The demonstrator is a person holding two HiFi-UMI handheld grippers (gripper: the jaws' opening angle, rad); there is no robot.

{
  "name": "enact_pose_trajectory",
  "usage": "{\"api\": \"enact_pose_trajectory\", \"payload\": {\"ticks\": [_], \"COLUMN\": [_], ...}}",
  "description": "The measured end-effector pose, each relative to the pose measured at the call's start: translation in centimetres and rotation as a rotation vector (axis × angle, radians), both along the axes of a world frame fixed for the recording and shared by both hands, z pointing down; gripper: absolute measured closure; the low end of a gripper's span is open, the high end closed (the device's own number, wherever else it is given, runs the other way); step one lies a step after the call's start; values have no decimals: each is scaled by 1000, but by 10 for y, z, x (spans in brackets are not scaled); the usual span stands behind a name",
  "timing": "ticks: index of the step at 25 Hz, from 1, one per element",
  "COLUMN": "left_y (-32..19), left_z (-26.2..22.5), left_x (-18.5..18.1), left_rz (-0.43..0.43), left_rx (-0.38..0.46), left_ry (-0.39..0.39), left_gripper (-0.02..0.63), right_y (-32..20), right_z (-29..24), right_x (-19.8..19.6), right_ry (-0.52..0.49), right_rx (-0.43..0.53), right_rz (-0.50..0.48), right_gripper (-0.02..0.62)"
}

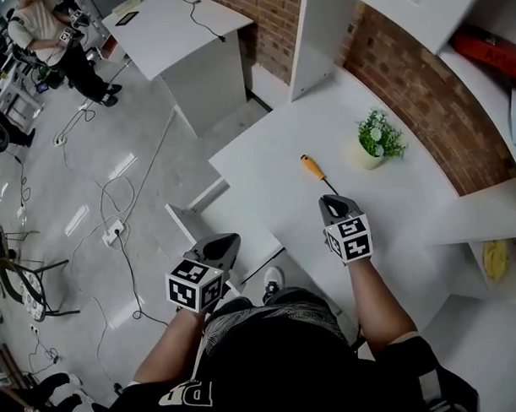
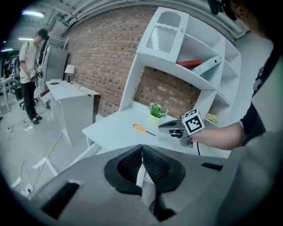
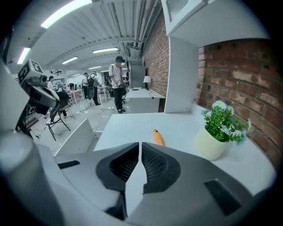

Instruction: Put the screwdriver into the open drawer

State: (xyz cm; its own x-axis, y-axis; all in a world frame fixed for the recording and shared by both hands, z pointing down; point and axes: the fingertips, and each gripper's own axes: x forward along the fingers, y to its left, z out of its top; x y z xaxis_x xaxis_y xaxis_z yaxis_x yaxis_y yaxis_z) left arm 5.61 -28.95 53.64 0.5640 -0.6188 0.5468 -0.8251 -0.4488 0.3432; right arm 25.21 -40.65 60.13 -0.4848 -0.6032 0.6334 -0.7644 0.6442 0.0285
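The screwdriver (image 1: 312, 167), orange handle and thin dark shaft, lies on the white desk (image 1: 274, 171) in front of my right gripper (image 1: 335, 200). That gripper is shut and empty, its tips just short of the shaft's end. In the right gripper view only the orange handle (image 3: 158, 137) shows above the closed jaws (image 3: 139, 145). My left gripper (image 1: 232, 238) is shut and empty too, hanging over the open drawer (image 1: 196, 199) at the desk's left side. The left gripper view shows the screwdriver (image 2: 142, 129) on the desk and the right gripper (image 2: 166, 127) to its right.
A small potted plant (image 1: 376, 141) stands on the desk right of the screwdriver, near the brick wall. White shelves (image 1: 482, 92) run along the right. A second white desk (image 1: 176, 35) stands further back. Cables (image 1: 115, 231) lie on the floor at left, where people stand.
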Motion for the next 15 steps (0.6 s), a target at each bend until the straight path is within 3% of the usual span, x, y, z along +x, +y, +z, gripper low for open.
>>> {"api": "enact_pose_trajectory", "payload": {"ticks": [15], "left_y": [-24], "left_z": [30], "left_x": [-14], "left_rz": [-65], "left_rx": [-74], "left_ry": [-31], "left_gripper": [588], "right_y": [-86], "right_z": [68], "right_x": [9], "right_ry": [165], "right_rx": [-36], "right_rz": [-43], "right_gripper": [509]}}
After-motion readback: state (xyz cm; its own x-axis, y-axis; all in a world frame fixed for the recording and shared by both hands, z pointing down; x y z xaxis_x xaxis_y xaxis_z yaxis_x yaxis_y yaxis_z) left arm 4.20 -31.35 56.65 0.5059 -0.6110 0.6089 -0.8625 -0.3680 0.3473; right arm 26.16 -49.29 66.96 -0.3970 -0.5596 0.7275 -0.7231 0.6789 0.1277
